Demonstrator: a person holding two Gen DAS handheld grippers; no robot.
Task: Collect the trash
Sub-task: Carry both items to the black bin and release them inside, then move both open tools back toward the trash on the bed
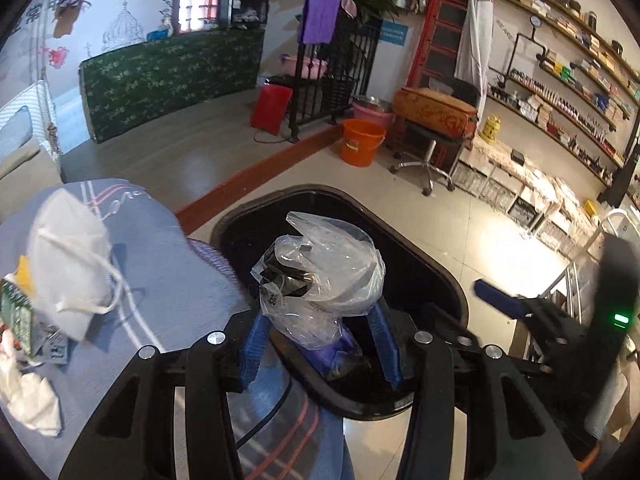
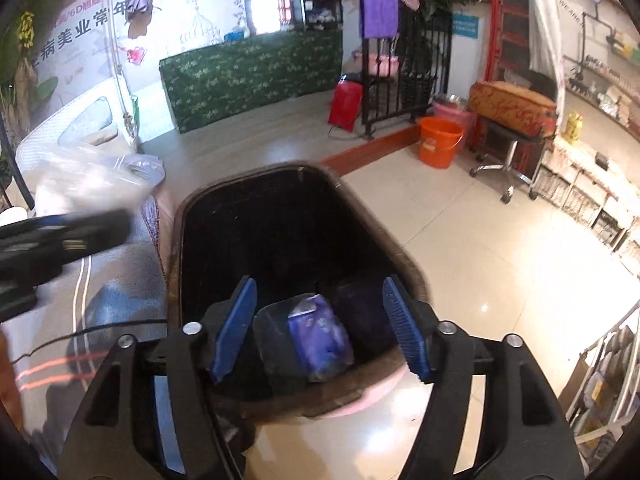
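A black trash bin (image 1: 432, 264) stands on the floor beside the blue-cloth table; it also shows in the right wrist view (image 2: 188, 240). My left gripper (image 1: 320, 312) is over the bin with its blue fingers apart, and a crumpled clear plastic bag (image 1: 332, 268) sits between them. I cannot tell whether the pads touch the bag. A purple packet (image 2: 320, 336) lies in the bin's bottom. My right gripper (image 2: 320, 320) is open and empty above the bin. A white face mask (image 1: 68, 256), white tissue (image 1: 28, 396) and a green packet (image 1: 16, 320) lie on the table.
The table edge (image 1: 208, 264) touches the bin's left side. An orange bucket (image 1: 362, 142), a wheeled stool (image 1: 430, 160) and a black railing (image 1: 332, 88) stand farther back on the tiled floor. Shelves line the right wall.
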